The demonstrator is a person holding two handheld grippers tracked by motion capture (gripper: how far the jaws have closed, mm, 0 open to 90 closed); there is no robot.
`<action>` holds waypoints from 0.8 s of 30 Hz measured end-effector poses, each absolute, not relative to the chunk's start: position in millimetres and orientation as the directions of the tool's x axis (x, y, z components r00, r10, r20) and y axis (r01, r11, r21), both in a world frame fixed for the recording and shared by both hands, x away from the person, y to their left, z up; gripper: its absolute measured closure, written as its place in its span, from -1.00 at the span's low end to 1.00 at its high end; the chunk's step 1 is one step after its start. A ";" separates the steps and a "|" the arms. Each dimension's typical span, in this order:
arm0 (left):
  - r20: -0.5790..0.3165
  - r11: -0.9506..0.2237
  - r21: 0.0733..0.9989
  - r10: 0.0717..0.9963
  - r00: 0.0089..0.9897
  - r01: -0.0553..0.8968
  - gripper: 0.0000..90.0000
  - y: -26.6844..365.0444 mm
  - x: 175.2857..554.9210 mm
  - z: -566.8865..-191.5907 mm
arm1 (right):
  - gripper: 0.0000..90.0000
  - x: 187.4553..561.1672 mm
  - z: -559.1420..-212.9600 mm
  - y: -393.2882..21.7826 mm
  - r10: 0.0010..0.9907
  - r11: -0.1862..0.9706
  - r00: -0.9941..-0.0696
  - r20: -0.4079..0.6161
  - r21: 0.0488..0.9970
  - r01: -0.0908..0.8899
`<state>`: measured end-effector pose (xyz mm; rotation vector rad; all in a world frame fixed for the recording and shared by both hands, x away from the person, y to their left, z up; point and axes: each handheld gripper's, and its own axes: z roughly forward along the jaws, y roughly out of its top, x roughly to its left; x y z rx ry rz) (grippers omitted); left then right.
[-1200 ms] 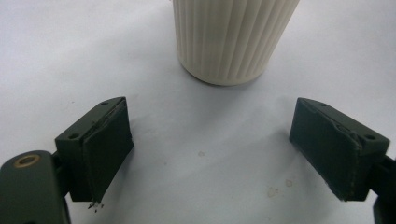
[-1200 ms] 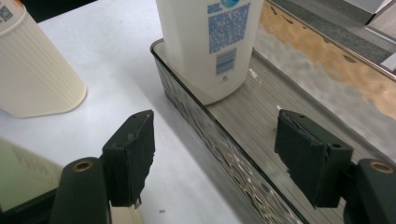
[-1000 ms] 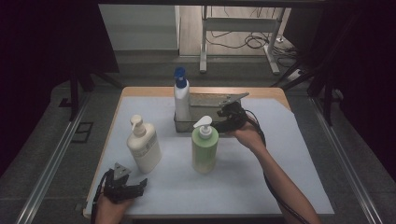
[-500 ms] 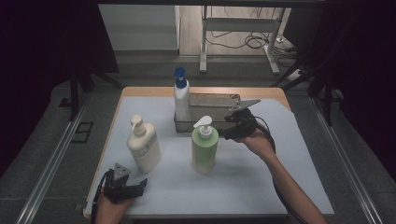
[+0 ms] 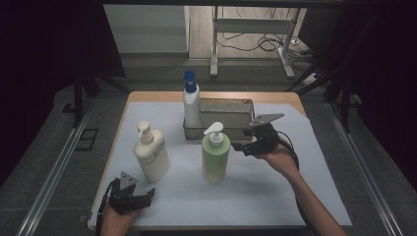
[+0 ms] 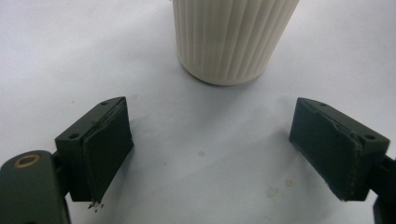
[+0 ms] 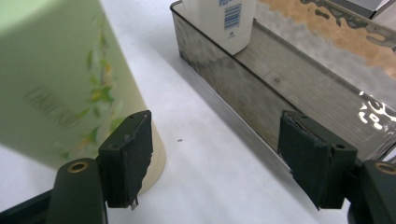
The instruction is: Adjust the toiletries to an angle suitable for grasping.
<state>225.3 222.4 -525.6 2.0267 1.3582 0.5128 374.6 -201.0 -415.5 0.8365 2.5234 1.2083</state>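
Right hand-held gripper (image 5: 246,146) wide open, empty, green bottle (image 5: 215,160) just left of its jaws, tray (image 5: 236,105) to their right: apparently lining up a grasp. Left hand-held gripper (image 5: 142,194) open, empty, cream bottle (image 5: 152,156) just ahead.

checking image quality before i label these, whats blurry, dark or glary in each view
High view: dark surround, only the white sheet is lit. Left gripper view: evenly lit, cream bottle sharp, soft shadows under it. Right gripper view: green bottle close and out of focus, its print smeared; bright glare on the metal tray.
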 end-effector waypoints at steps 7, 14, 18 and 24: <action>-0.028 -0.264 0.693 0.920 0.391 0.671 -0.72 222.4 225.2 -525.6 | -0.47 361.5 -417.3 -206.0 0.558 0.503 -0.828 0.057 0.771 0.392; -0.028 -0.263 0.693 0.920 0.390 0.671 -0.72 222.4 225.2 -525.7 | -0.58 347.9 -419.6 -205.2 0.531 0.518 -0.845 0.066 0.764 0.385; -0.028 -0.264 0.693 0.920 0.391 0.671 -0.72 222.4 225.2 -525.7 | -0.69 341.2 -420.1 -200.3 0.518 0.530 -0.853 0.064 0.759 0.379; -0.023 -0.269 0.693 0.919 0.394 0.668 -0.72 222.8 225.4 -525.6 | -0.70 333.4 -418.7 -189.2 0.495 0.534 -0.866 0.066 0.763 0.363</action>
